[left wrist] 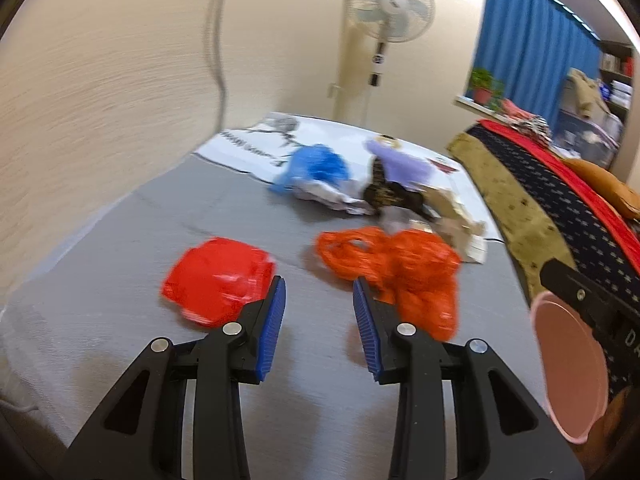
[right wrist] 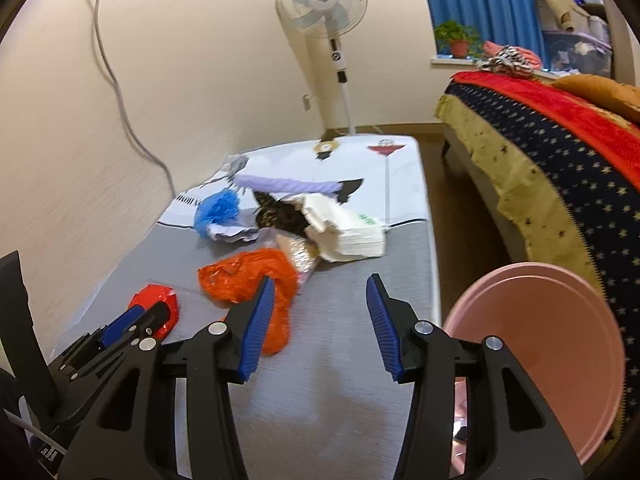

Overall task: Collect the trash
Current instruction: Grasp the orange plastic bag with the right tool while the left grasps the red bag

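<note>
Trash lies on a grey table (left wrist: 120, 264): a red crumpled wrapper (left wrist: 218, 280), an orange plastic bag (left wrist: 400, 268), a blue bag (left wrist: 316, 168), and a pile of paper and wrappers (left wrist: 400, 200). My left gripper (left wrist: 319, 292) is open and empty, just short of the gap between the red wrapper and the orange bag. My right gripper (right wrist: 320, 292) is open and empty, to the right of the orange bag (right wrist: 256, 276). A pink bin (right wrist: 540, 352) sits at the table's right edge. The left gripper (right wrist: 132, 320) shows by the red wrapper (right wrist: 154, 306).
A standing fan (right wrist: 324, 0) is behind the table. A bed with a starred blanket (right wrist: 560, 152) is on the right. A white stack of paper (right wrist: 352, 232) and a printed white sheet (right wrist: 360, 164) cover the far end. A cable (right wrist: 116, 80) hangs on the wall.
</note>
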`<state>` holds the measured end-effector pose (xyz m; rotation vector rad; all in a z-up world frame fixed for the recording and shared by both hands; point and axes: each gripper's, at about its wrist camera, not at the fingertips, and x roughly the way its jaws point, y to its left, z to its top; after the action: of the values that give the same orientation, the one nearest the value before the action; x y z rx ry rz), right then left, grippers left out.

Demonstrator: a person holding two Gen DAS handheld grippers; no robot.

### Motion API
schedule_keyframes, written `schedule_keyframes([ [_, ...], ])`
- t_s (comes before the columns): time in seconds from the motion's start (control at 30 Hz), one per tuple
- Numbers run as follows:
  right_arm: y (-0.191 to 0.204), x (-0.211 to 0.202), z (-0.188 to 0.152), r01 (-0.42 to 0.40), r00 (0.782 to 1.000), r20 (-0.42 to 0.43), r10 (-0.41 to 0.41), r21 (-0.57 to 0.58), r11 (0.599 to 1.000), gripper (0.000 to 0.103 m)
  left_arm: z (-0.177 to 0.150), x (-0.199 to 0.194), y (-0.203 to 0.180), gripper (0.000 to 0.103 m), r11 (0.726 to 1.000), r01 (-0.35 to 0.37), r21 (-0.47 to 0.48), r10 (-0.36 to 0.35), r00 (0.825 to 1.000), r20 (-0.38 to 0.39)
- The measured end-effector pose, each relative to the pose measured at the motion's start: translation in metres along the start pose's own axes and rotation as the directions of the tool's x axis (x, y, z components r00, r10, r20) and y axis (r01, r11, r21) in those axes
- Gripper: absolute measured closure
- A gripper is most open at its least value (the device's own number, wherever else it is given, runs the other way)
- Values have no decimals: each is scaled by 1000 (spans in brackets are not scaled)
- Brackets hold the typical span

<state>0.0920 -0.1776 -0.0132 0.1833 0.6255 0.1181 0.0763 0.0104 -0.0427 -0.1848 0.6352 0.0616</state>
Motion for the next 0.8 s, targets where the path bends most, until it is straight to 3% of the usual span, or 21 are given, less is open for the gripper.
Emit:
schedule_keyframes([
  [0.1,8,14,-2,-24,999,-22,24,-3,1000,55,2,5,11,64,998,-52,-34,51,999,-4],
  [0.33,23,48,-12,-72,993,-99,71,0,997,55,7,15,34,33,980,-171,-101,170,985,-21],
  [0.57,28,72,-21,-69,982,-178,69,3,998,54,10,30,57,27,962,-216,-164,205,975,-80],
  [0.8,28,85,-28,-61,972,-229,59,-1,998,56,10,47,64,27,958,-204,-200,175,973,-153],
])
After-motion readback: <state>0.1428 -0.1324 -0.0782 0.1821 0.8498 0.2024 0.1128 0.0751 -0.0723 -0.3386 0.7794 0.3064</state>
